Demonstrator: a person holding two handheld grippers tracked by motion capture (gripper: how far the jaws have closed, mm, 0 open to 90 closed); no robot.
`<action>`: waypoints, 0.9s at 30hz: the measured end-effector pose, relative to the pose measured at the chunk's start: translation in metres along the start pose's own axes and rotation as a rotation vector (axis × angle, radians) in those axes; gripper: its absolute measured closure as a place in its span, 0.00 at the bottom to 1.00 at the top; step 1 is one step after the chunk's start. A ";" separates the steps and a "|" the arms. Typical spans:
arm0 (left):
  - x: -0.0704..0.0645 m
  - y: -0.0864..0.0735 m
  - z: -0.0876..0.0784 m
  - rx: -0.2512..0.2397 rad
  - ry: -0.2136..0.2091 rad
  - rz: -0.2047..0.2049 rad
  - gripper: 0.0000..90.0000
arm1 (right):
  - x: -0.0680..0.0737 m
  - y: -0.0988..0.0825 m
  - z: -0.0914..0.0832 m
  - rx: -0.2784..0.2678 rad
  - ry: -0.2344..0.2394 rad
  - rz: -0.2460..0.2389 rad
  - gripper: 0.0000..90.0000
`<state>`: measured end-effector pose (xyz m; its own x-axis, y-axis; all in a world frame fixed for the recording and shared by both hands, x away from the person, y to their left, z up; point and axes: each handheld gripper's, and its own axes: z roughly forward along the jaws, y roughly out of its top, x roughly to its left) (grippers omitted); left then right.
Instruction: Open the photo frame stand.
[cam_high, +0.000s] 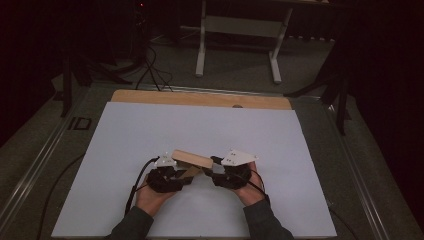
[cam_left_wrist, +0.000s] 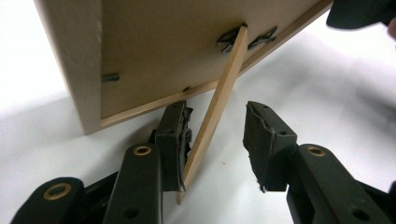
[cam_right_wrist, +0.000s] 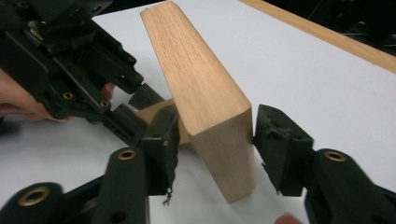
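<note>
Wooden frame (cam_high: 192, 159) stood tilted on white surface (cam_high: 150, 130), long axis left-right, stand leg (cam_left_wrist: 212, 116) splayed behind. Left tool (cam_left_wrist: 215, 140) released around leg; right tool (cam_right_wrist: 215, 140) released around frame end. Frame front hidden.

wooden picture frame (cam_high: 192, 160): pale tan with fine straight grain; back panel flat light brown
frame's prop stand (cam_left_wrist: 212, 114): light natural wood
hinge (cam_left_wrist: 232, 38): dark grey metal
left gripper (cam_high: 186, 176): black, brass-coloured rivets
right gripper (cam_high: 211, 167): black, white-grey plate on top
table sheet (cam_high: 200, 135): plain white
table edge (cam_high: 200, 99), at 12 o'clock: orange-brown wood
sleeves (cam_high: 131, 226): dark grey
</note>
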<state>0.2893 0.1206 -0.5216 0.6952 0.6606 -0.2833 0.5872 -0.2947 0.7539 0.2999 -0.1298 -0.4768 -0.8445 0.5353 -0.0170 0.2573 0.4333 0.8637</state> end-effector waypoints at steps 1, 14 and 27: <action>0.000 0.000 -0.001 -0.002 -0.002 0.000 0.67 | 0.000 0.000 0.000 -0.001 0.009 0.004 0.53; -0.002 -0.001 -0.006 -0.015 -0.004 0.008 0.67 | 0.005 0.002 -0.001 0.006 0.053 -0.016 0.45; -0.003 -0.002 -0.010 -0.023 0.015 0.020 0.65 | 0.005 0.008 -0.009 -0.026 0.068 -0.014 0.42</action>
<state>0.2815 0.1264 -0.5163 0.7004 0.6652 -0.2589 0.5631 -0.2921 0.7731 0.2935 -0.1305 -0.4656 -0.8782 0.4782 0.0045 0.2336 0.4208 0.8766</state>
